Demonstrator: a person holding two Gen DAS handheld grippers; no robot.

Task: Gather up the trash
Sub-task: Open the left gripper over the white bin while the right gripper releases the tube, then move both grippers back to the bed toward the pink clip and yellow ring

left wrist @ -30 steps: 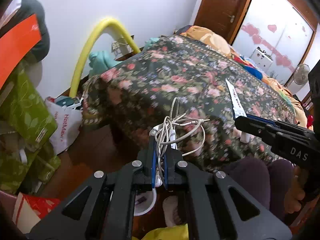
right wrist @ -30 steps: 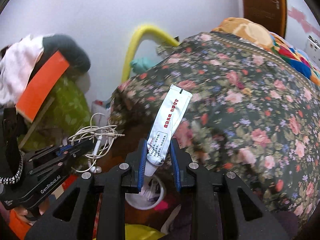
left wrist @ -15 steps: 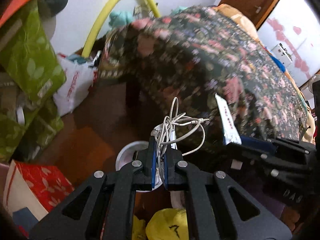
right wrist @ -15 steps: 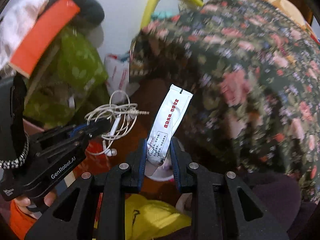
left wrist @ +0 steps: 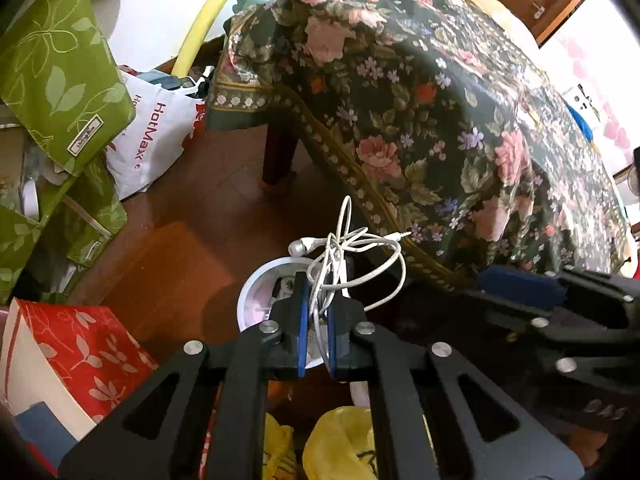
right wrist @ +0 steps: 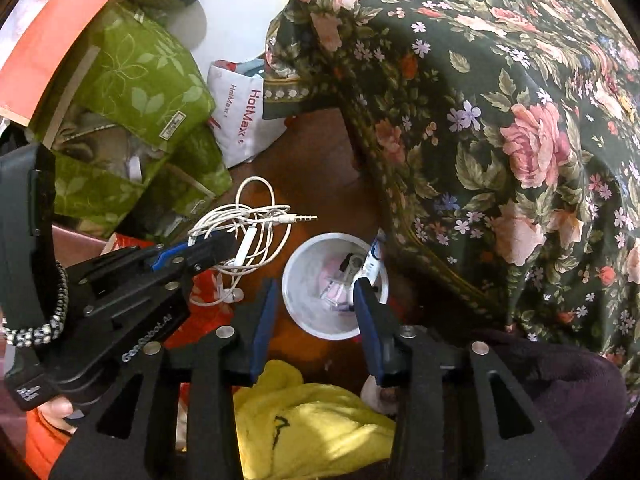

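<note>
Nearest us, our right gripper [right wrist: 316,304] hangs with jaws apart over the white bin [right wrist: 300,300] on the floor, where the white packet [right wrist: 371,265] leans inside the right wall. To the left, our left gripper [right wrist: 212,246] is clamped on tangled white earphones [right wrist: 256,236]. Farther right hangs the floral cloth [right wrist: 520,120].

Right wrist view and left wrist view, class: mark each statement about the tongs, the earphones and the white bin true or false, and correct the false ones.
1. The left tongs grip tangled white earphones. True.
2. The right tongs hold a white sachet. False: they are open, empty.
3. A white bin stands on the floor beside the floral cloth. True.
4. The bin is empty. False: items lie inside.
</note>
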